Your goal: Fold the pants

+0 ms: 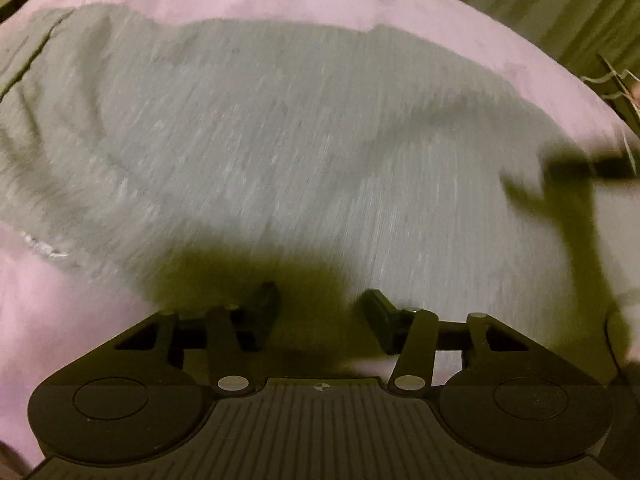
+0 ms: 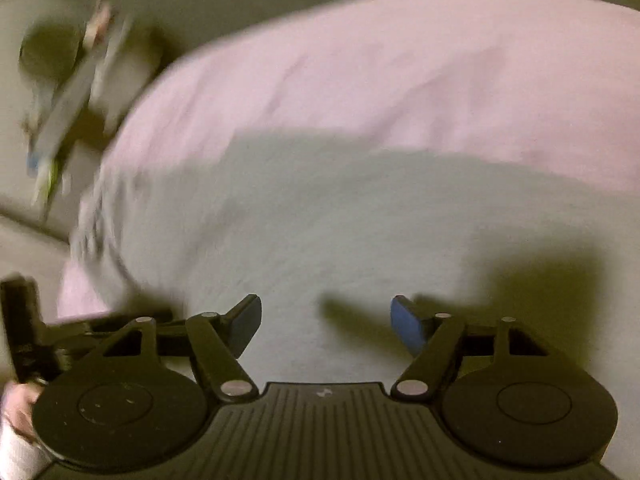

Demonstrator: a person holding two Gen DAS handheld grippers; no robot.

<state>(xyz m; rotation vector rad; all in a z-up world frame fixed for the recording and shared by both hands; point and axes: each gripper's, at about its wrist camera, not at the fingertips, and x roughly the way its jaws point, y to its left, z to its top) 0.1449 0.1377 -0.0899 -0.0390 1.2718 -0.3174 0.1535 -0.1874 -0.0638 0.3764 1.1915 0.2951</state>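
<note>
Pants (image 1: 280, 140): grey knit cloth spread flat over a pink sheet (image 1: 60, 320), mild creases toward the left end in the left wrist view
Left gripper (image 1: 320, 316): jaws parted, nothing between them, black fingers above the cloth with their shadow beneath
Right gripper (image 2: 326, 324): jaws spread wide and empty, blue pads (image 2: 408, 322) over the grey fabric
Person: hand (image 2: 18, 404) at lower left edge of right wrist view
Picture: both views smeared by motion
</note>
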